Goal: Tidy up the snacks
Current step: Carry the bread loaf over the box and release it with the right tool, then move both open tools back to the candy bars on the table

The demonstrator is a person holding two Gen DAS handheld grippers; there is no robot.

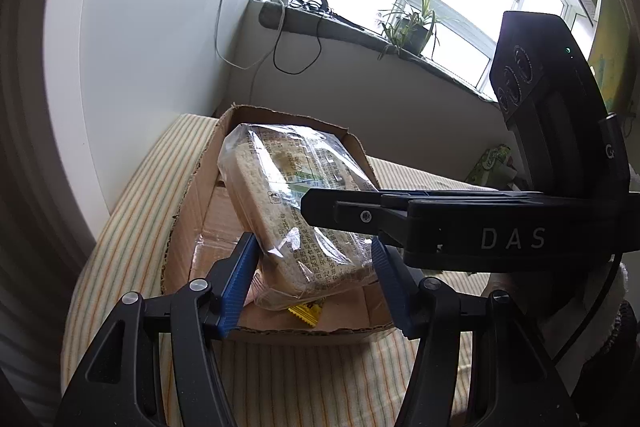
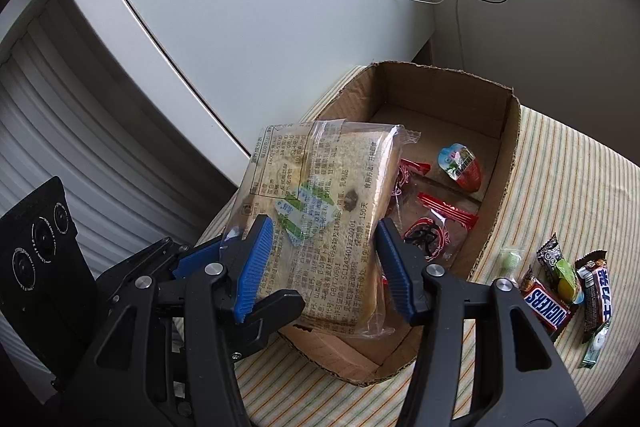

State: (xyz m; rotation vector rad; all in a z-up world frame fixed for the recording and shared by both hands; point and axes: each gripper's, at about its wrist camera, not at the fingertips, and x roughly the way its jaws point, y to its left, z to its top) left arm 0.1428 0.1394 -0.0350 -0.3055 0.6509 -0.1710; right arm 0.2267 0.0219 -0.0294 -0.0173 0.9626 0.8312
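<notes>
Jaws of both grippers are clamped on one clear plastic packet of sliced brown bread (image 2: 320,223), the right gripper (image 2: 324,267) and the left gripper (image 1: 314,283) each pinching opposite faces of it between ribbed blue pads (image 2: 256,263). Held this way, the packet hangs in the air above the open brown cardboard box (image 2: 496,187), which sits on a striped cloth-covered worktop (image 2: 560,187) near a white cabinet.

By its look the loaf is light and soft, likely to dent under a hard squeeze, and its glossy film wrapper seems slippery and loose at the crimped ends; the firm slab of bread at mid-body, where the pads now sit, appears the safest place to hold.

Its long axis runs away from the grippers and tilts upward, the far crimped end raised over the box's far wall in the left wrist view, the near end lowest.

Inside the box lie red-trimmed clear sweet wrappers (image 2: 436,219) and a small sealed jelly cup (image 2: 460,167); a brown Snickers bar (image 2: 548,303) waits outside on the cloth.
</notes>
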